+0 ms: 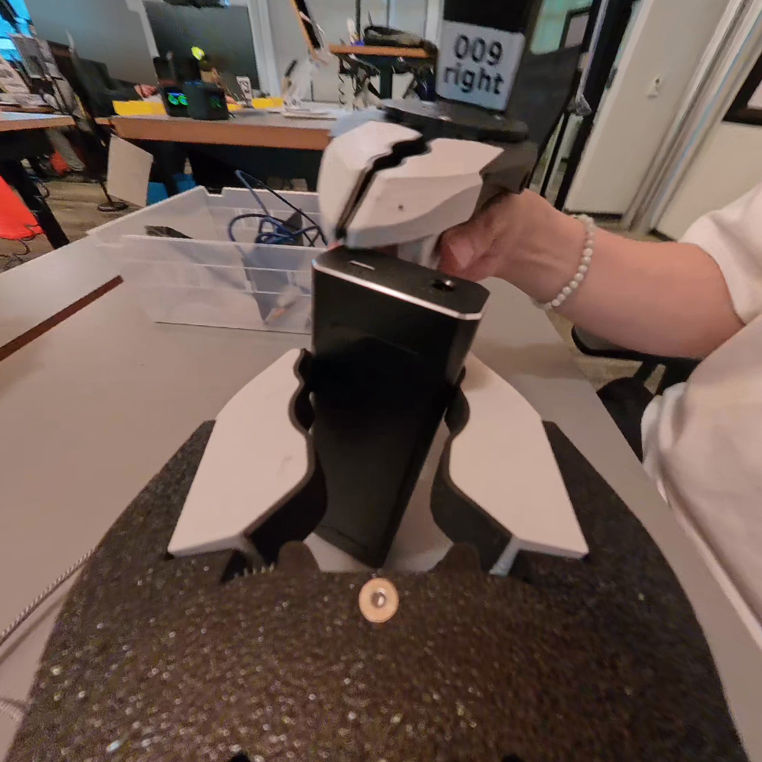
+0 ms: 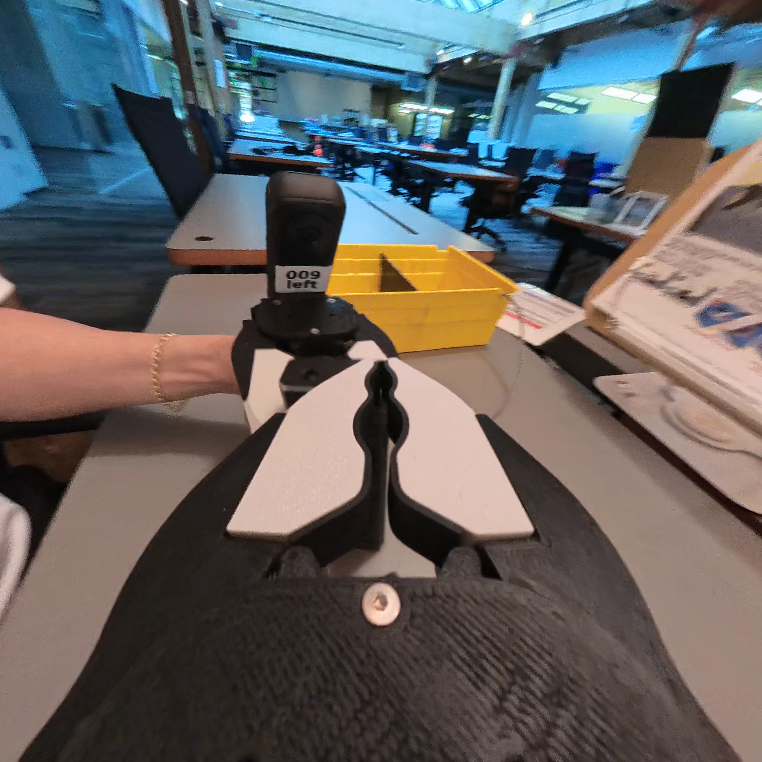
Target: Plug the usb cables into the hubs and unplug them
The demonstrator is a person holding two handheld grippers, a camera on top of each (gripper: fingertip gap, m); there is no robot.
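Observation:
In the left wrist view my left gripper [image 1: 381, 383] is shut on a black, box-shaped hub [image 1: 391, 330]. Its pads press on the hub's two sides, and the hub's port end points away from me above the grey table [image 1: 103, 391]. My right gripper [image 1: 340, 241] comes in from the upper right. Its fingers are closed together and the tips sit at the far left corner of the hub's end. In the right wrist view the right gripper [image 2: 381, 371] is shut, and just past its tips is the hub's end [image 2: 303, 377], held in the left gripper [image 2: 305, 371].
A clear plastic bin [image 1: 198, 264] with a blue cable [image 1: 268, 231] stands beyond the hub. A yellow divided bin [image 2: 420, 297] stands behind the grippers, with papers [image 2: 540, 313] and a cardboard box [image 2: 680, 288] to its right. A thin pale cord [image 2: 513, 371] lies on the table. One gripper's finger ends stand about 6 cm off the other's.

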